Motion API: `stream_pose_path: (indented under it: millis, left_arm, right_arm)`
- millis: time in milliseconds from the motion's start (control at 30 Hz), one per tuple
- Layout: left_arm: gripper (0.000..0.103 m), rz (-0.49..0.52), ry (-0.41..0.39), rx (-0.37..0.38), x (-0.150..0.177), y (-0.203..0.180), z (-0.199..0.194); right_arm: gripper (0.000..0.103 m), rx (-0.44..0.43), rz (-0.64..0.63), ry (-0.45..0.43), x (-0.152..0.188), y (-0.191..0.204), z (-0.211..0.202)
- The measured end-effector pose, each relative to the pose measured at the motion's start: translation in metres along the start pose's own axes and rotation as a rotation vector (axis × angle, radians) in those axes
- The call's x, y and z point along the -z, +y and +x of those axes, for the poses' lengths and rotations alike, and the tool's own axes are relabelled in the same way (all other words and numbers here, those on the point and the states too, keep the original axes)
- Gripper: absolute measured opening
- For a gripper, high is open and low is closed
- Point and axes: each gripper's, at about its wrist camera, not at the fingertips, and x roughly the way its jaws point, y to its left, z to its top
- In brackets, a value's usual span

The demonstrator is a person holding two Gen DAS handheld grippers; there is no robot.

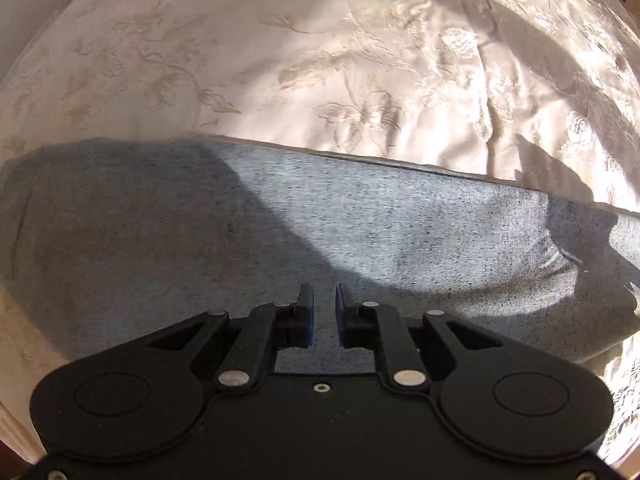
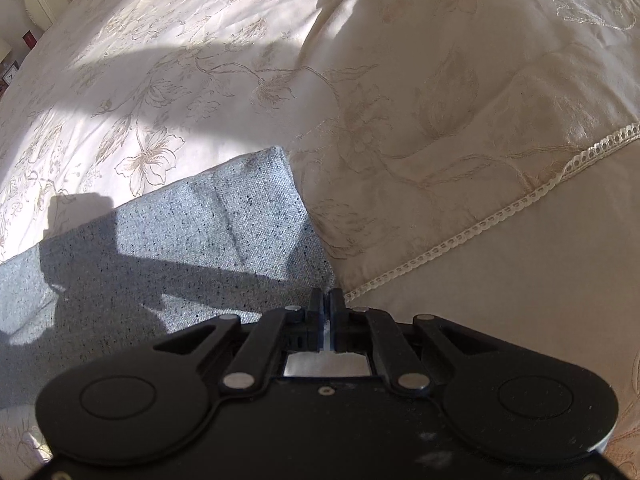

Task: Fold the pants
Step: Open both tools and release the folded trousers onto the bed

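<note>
Currently grey pants [image 1: 320, 232] lie flat on embroidered bedspread [image 1: 280, 60]. Left gripper [image 1: 324, 304] hovers over them, jaws narrowly apart, empty. Right gripper [image 2: 329, 300] nearly closed at pants' corner; grip on cloth unclear.

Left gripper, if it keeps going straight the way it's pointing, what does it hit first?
Most likely the grey pants: the left gripper, jaws apart, points across that fabric, with the cream bedspread beyond. Its height above the cloth is unclear.
</note>
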Motion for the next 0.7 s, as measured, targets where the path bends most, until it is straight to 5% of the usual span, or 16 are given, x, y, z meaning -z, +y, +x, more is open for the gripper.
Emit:
stream_pose_path:
  millis: [300, 467, 700]
  left_arm:
    - [0.021, -0.081, 0.021, -0.137, 0.051, 0.082, -0.030]
    - [0.022, 0.058, 0.039, -0.123, 0.081, 0.084, -0.023]
    - [0.023, 0.239, 0.009, -0.125, 0.119, 0.079, -0.012]
  right_arm:
    - [0.016, 0.005, 0.047, -0.119, 0.007, 0.008, -0.035]
    - [0.017, -0.041, 0.061, -0.151, 0.023, 0.033, -0.061]
    - [0.017, -0.147, 0.049, -0.082, 0.069, 0.108, -0.078]
